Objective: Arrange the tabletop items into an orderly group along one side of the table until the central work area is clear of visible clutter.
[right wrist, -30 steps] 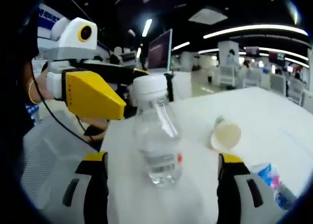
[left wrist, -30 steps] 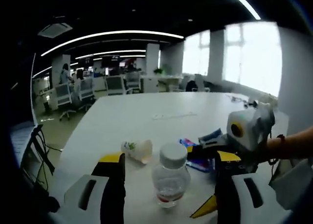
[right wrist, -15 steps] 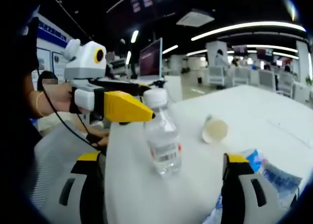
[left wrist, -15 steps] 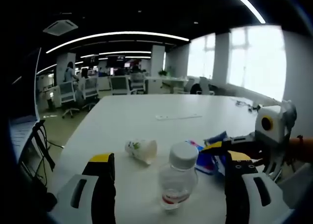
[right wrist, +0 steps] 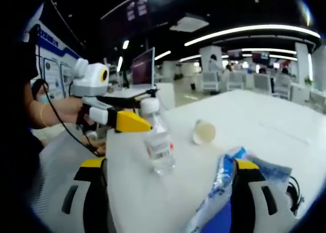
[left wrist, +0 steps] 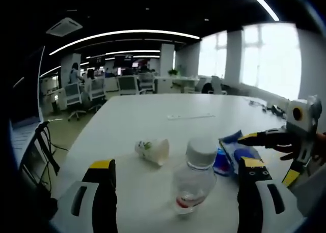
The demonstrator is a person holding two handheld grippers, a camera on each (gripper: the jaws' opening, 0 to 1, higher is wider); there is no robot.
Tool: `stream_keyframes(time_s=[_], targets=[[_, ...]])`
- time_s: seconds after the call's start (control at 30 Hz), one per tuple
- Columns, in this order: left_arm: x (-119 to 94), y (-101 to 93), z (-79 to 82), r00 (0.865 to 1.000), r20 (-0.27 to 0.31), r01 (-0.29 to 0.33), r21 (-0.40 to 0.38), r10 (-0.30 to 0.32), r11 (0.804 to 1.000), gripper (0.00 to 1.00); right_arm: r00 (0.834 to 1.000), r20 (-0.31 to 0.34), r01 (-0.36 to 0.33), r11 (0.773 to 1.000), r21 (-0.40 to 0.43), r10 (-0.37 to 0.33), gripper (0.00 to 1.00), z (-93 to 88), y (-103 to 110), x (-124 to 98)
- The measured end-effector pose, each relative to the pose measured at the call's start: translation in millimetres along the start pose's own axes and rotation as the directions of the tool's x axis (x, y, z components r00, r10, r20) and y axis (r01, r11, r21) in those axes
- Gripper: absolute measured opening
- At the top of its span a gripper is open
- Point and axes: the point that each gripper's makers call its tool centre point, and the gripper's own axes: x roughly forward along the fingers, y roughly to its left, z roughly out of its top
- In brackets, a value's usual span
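Note:
A clear plastic bottle (left wrist: 195,181) with a white cap stands near the white table's (left wrist: 153,116) edge, between the jaws of my open left gripper (left wrist: 177,164), which do not touch it. A paper cup (left wrist: 153,149) lies on its side beyond it. A blue packet (left wrist: 232,150) lies to the right, under my open right gripper (left wrist: 267,151). In the right gripper view the blue packet (right wrist: 221,184) lies between the jaws of my right gripper (right wrist: 170,190), near the right one. The bottle (right wrist: 157,141) and the cup (right wrist: 204,132) stand further off, with my left gripper (right wrist: 137,116) beside the bottle.
A thin white strip (left wrist: 191,117) lies further along the table. Black cables (left wrist: 42,146) hang off the left edge, and another cable (right wrist: 294,188) lies by the packet. A monitor (right wrist: 144,67) and office chairs (left wrist: 76,95) stand beyond the table.
Both cameras have drawn back from the bottle, which looks smaller now. The right gripper has moved away from the bottle and stands over the blue packet.

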Motion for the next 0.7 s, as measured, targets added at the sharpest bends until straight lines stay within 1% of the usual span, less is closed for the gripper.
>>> stream_keyframes(time_s=[0.2, 0.27, 0.3, 0.37, 0.47, 0.57, 0.7], targets=[[1, 1.1, -9.5, 1.0, -0.008, -0.017, 0.026, 0.017, 1.0, 0.95, 0.998, 0.016, 0.056, 0.998, 0.038, -0.056, 1.0, -2.2, -8, -15], [2, -0.6, -12.7, 1.0, -0.014, -0.017, 0.053, 0.018, 0.998, 0.95, 0.997, 0.022, 0.069, 0.997, 0.042, -0.07, 1.0, -1.7, -10, -18], [3, -2.5, -13.8, 1.0, -0.009, -0.012, 0.076, 0.012, 0.997, 0.93, 0.997, 0.024, 0.078, 0.996, 0.048, -0.079, 1.0, -1.6, -11, -21], [4, -5.2, -13.5, 1.0, 0.015, -0.006, 0.1, 0.005, 0.995, 0.89, 0.995, 0.032, 0.09, 0.994, 0.056, -0.092, 1.0, -1.2, -14, -24], [6, -8.7, -15.5, 1.0, 0.015, 0.009, 0.107, -0.01, 0.994, 0.88, 0.994, 0.027, 0.104, 0.993, 0.059, -0.106, 1.0, -3.4, -16, -27], [6, -11.5, -17.1, 1.0, 0.016, 0.019, 0.135, -0.021, 0.991, 0.81, 0.993, 0.032, 0.114, 0.992, 0.062, -0.116, 1.0, -3.4, -18, -30], [8, -12.9, -22.8, 0.999, 0.0, 0.036, 0.15, -0.037, 0.988, 0.79, 0.991, 0.026, 0.132, 0.989, 0.063, -0.134, 1.0, -5.8, -20, -34]])
